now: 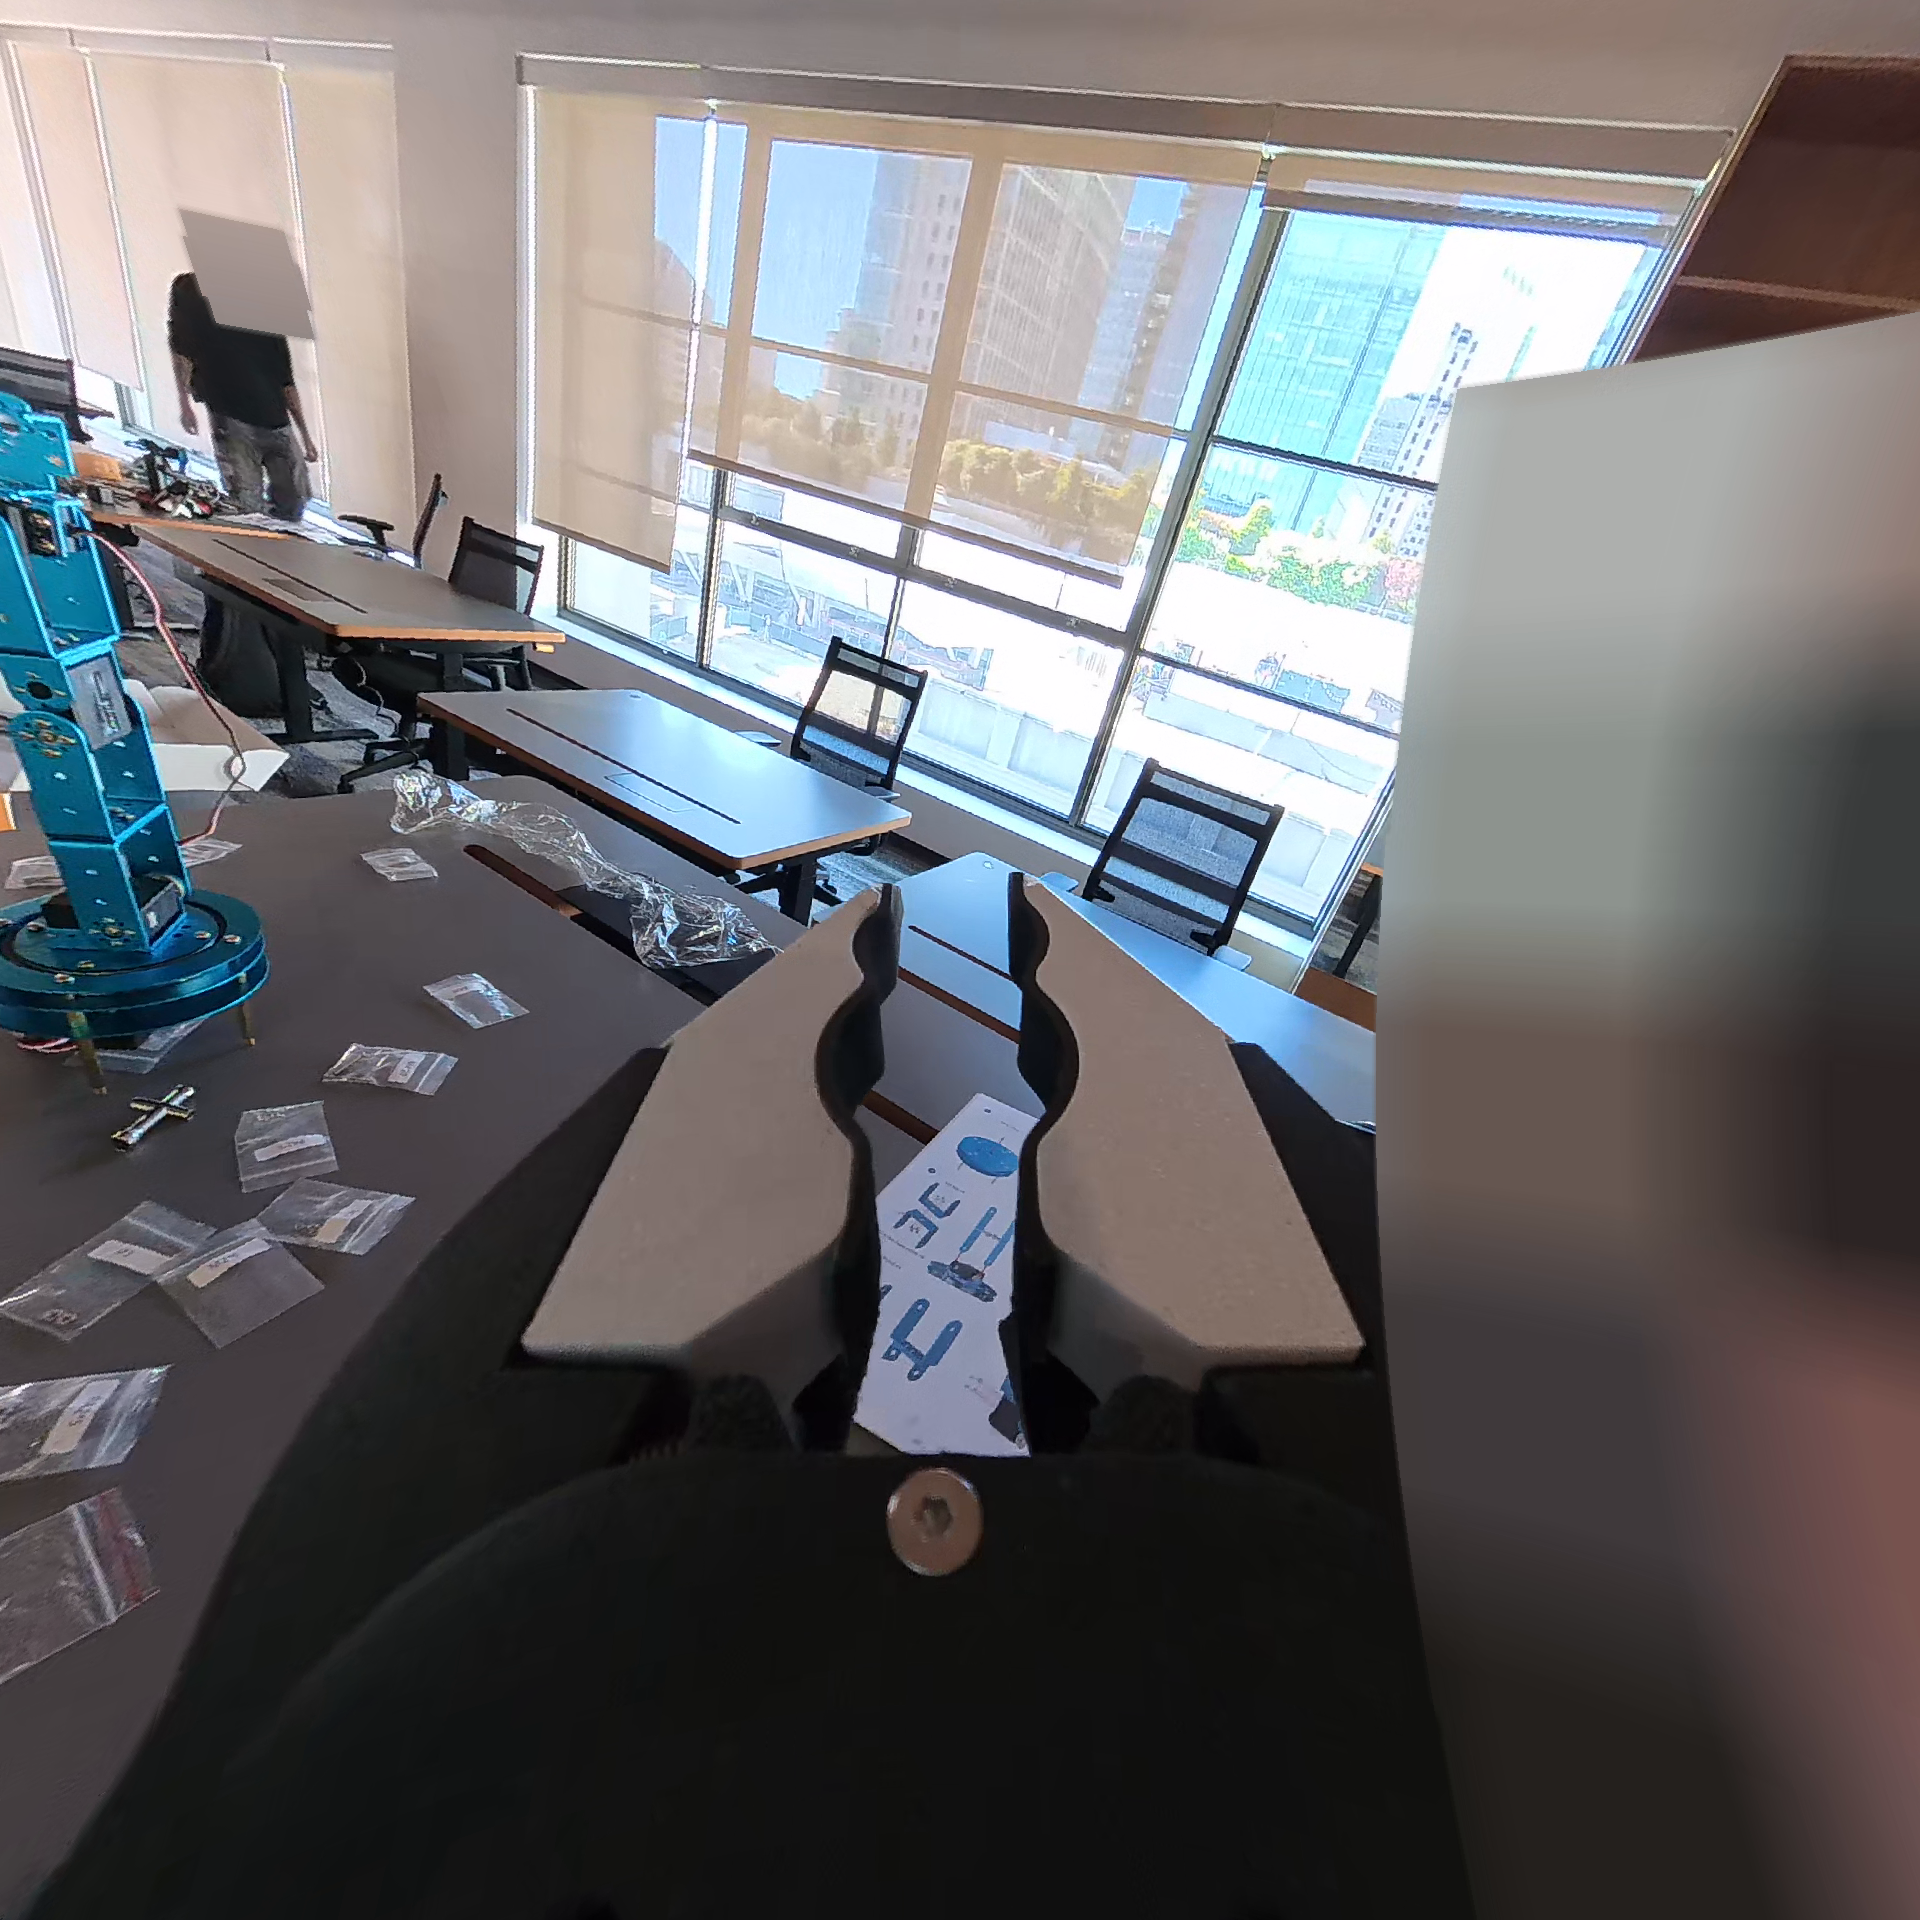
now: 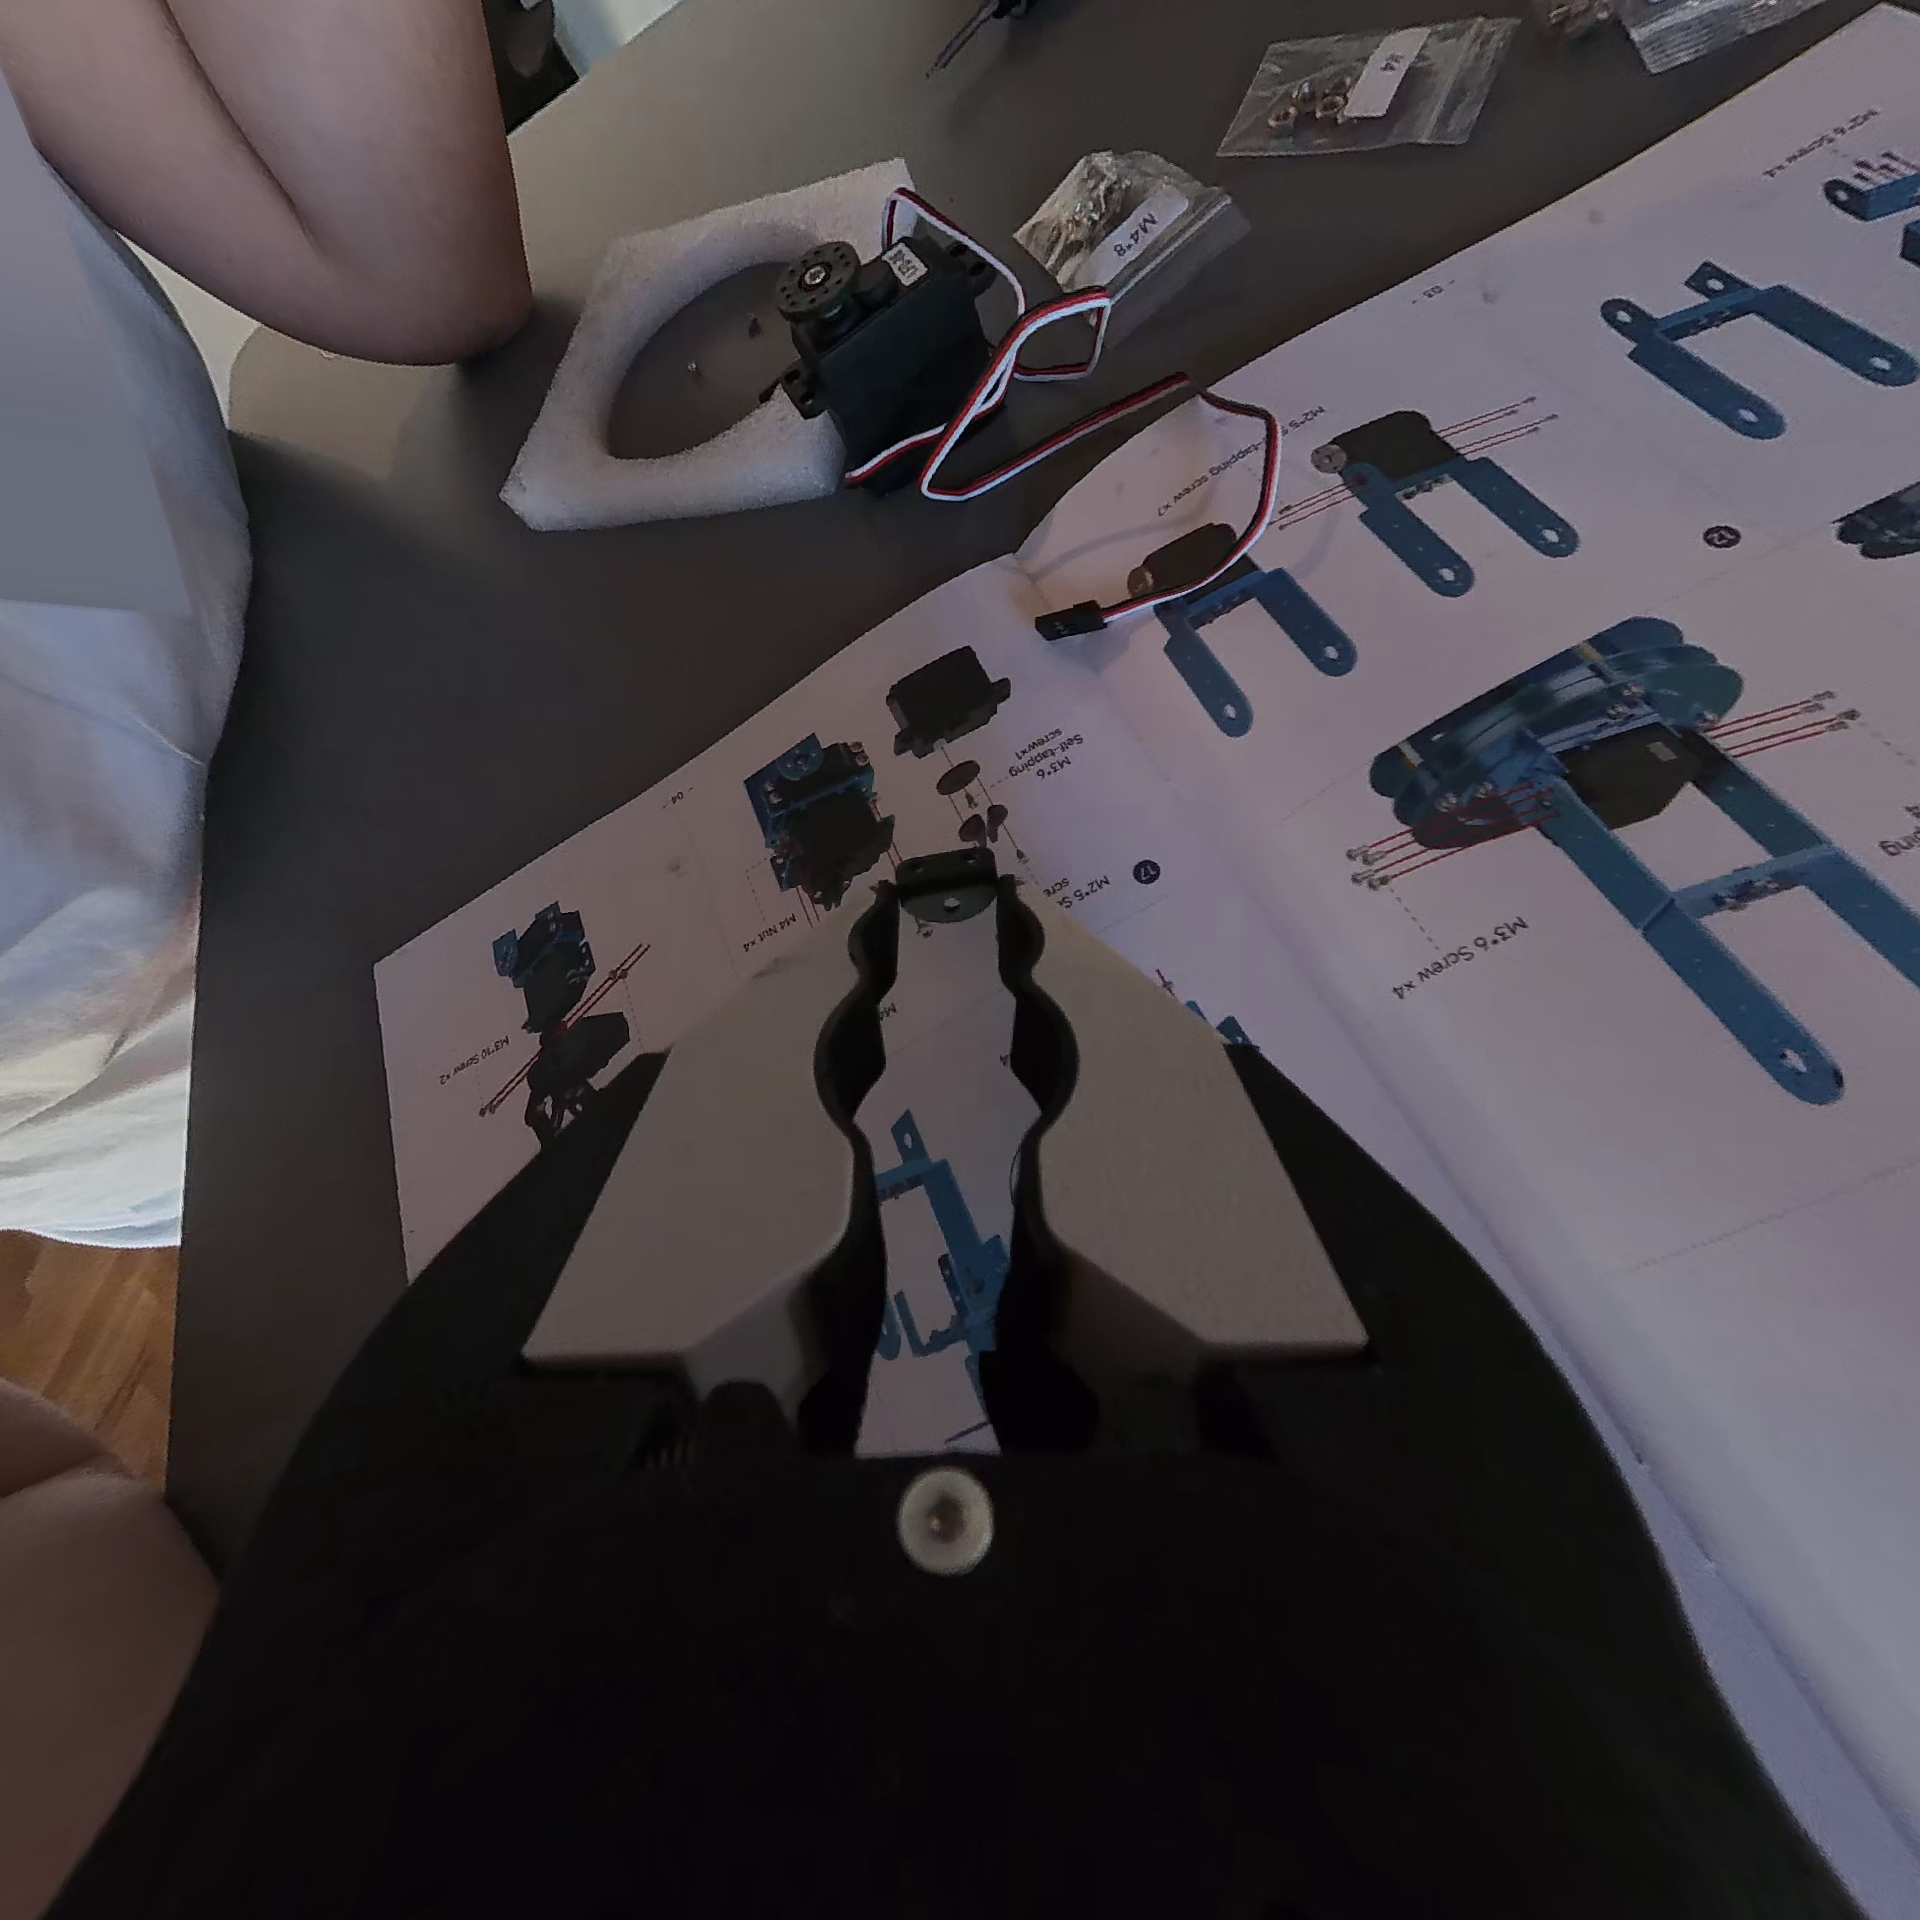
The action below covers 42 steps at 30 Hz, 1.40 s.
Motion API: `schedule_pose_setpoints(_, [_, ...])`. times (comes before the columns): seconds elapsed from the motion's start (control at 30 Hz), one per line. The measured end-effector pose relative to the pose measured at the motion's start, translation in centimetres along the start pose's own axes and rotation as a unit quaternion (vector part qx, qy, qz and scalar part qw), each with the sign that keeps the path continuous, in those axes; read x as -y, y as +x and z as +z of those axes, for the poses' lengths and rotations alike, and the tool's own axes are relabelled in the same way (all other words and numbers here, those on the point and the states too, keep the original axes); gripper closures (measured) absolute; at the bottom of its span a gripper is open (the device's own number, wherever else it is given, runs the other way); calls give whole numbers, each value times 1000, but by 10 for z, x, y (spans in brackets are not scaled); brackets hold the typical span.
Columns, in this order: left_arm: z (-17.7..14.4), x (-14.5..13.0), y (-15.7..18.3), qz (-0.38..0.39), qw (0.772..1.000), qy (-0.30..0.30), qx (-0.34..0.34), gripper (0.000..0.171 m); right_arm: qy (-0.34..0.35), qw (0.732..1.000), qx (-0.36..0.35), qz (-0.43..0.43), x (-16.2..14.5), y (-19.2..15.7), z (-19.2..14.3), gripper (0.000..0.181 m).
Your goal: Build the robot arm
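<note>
My right gripper (image 2: 950,896) hangs low over an open instruction booklet (image 2: 1455,935) on the dark table. Its fingertips are closed on a small black bracket (image 2: 945,878) with holes in it. A black servo (image 2: 883,353) with a red, white and black cable (image 2: 1039,343) rests on a white foam block (image 2: 665,457) beyond the booklet. My left gripper (image 1: 956,906) is open and empty, held above the table edge. A printed sheet (image 1: 945,1278) shows between its fingers. A blue robot arm (image 1: 94,790) stands on its round base at the left.
Several small clear bags (image 1: 281,1143) and a cross wrench (image 1: 156,1114) lie by the blue arm, with crumpled plastic wrap (image 1: 582,862) behind. A person's arm (image 2: 343,187) rests near the foam. Parts bags (image 2: 1132,223) lie behind the servo. A white panel (image 1: 1662,935) stands close on the right. The left gripper's tips are roughly 40 cm from the right gripper's. Measured from the fingertips, the black servo (image 2: 883,353) is 12 cm or so from the right gripper and 30 cm from the left.
</note>
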State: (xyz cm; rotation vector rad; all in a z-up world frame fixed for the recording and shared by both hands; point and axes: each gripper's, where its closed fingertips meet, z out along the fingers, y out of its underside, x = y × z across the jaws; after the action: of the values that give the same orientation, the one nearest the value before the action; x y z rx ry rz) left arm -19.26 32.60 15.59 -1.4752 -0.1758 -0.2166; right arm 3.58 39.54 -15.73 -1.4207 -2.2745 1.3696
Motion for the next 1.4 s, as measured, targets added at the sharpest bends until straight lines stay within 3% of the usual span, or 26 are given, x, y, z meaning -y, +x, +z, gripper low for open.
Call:
schedule_pose_setpoints(0.27, [-6,-1,-7,4,1000,-14,15,152,16,1000,-2,1,4,3,-2,163])
schedule_pose_setpoints(0.67, [-3,-6,9,19,999,-29,-10,153,61,998,-25,5,12,12,-14,163])
schedule_pose_setpoints(1.03, [-9,-11,20,18,997,-56,-51,153,181,979,-95,-10,58,6,-29,163])
schedule_pose_setpoints(1.3, [-35,6,-9,-11,1000,-17,-24,154,287,943,-156,-63,116,-15,-33,163])
schedule_pose_setpoints(1.4, [-39,8,-14,-19,1000,-10,-22,154,283,940,-159,-103,131,-29,-23,163])
